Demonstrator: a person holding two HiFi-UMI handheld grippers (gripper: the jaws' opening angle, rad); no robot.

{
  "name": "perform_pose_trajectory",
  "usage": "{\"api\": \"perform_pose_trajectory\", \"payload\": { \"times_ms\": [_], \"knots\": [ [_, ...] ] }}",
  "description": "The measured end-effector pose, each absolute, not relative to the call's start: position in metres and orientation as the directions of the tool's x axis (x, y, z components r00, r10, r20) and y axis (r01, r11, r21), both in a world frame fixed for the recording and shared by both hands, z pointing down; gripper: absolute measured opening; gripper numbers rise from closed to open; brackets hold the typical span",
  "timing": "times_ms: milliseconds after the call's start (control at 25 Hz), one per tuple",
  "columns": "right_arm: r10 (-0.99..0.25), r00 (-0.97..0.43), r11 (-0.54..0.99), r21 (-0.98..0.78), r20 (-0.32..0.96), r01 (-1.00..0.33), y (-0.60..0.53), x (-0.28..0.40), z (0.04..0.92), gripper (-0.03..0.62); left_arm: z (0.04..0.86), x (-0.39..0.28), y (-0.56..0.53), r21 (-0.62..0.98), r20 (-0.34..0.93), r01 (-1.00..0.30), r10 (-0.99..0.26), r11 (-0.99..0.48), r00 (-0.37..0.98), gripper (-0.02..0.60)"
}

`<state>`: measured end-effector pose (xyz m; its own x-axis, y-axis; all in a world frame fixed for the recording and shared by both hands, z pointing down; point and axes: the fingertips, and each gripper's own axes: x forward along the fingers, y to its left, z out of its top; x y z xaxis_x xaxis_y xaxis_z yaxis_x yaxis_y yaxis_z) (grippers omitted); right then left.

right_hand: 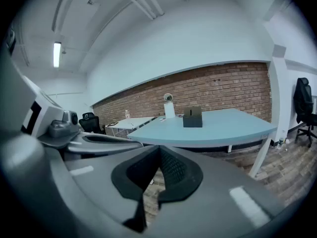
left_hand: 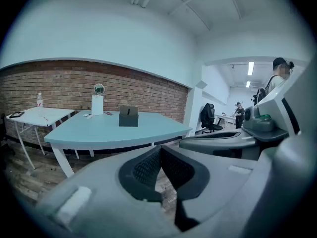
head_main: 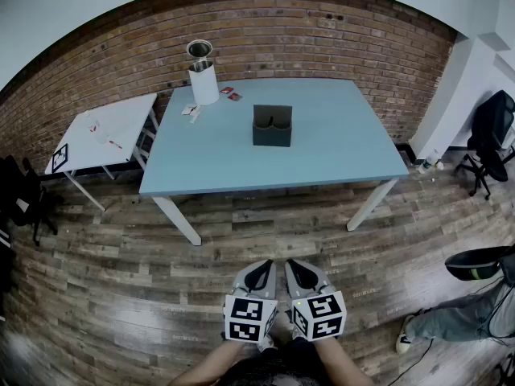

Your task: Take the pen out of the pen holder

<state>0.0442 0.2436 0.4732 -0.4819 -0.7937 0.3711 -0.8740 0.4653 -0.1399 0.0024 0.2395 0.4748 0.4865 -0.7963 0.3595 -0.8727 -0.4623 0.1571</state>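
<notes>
Standing well back from the light-blue rectangular bench (head_main: 346,135): left hand-held gripper (head_main: 264,268) and right hand-held gripper (head_main: 293,267) are both closed tip-to-tip on nothing, while the dark grey box-shaped pen holder (head_main: 272,125) sits mid-bench, well apart from both. Step looks like approach, so walk in, spread one set of jaws before reaching, and drop onto the pen from above. Head view shows the holder's two top openings, pen too small to tell; the gripper views show only its front face.

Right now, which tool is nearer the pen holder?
Left, barely. The left tool is over the floor, almost in line with the holder; right tool is beside it, slightly further right. Both far short.
</notes>
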Motion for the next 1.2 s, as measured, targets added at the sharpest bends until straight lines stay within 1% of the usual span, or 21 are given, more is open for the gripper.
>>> {"api": "perform_pose_trajectory", "payload": {
  "times_ms": [600, 1000, 1200],
  "knots": [
    [-0.812, -0.463, 0.457, -0.104, 0.355, -0.883, 0.216, 0.034, 0.473, 0.005, 0.475, -0.005, 0.214, 0.144, 0.346, -0.871, -0.800, -0.470, 0.489, 0.005],
    [-0.787, -0.492, 0.486, -0.118, 0.372, -0.866, 0.152, 0.038, 0.486, 0.005, 0.486, 0.002, 0.148, 0.118, 0.373, -0.885, -0.806, -0.451, 0.460, 0.005],
    [-0.776, -0.502, 0.496, -0.121, 0.382, -0.860, 0.111, 0.046, 0.494, 0.005, 0.493, 0.012, 0.106, 0.130, 0.382, -0.885, -0.801, -0.447, 0.461, 0.005]
  ]
}}
